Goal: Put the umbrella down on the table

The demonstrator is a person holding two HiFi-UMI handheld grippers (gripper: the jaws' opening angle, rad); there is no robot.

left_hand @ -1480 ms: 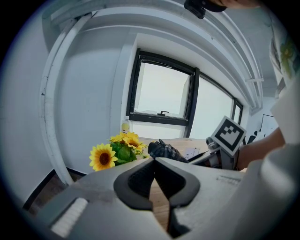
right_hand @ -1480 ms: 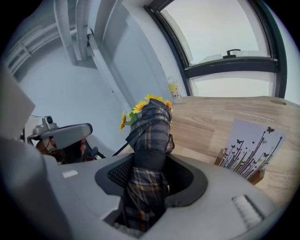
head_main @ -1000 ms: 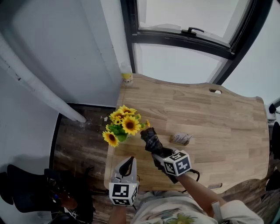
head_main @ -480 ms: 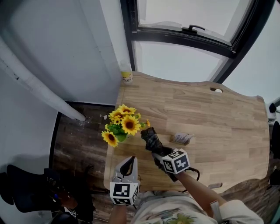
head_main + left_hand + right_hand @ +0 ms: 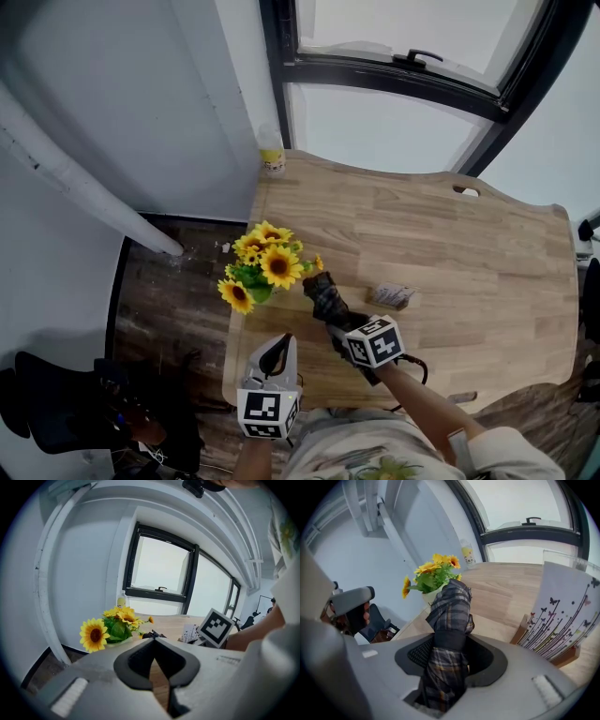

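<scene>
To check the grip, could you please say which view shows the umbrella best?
Right gripper view: the plaid umbrella sits close-up between the jaws. Head view shows it small and dark; left gripper view, only its tip.

The umbrella [image 5: 450,613] is dark plaid, the sunflowers [image 5: 278,267] yellow, the table [image 5: 450,244] pale wood-grain.
</scene>
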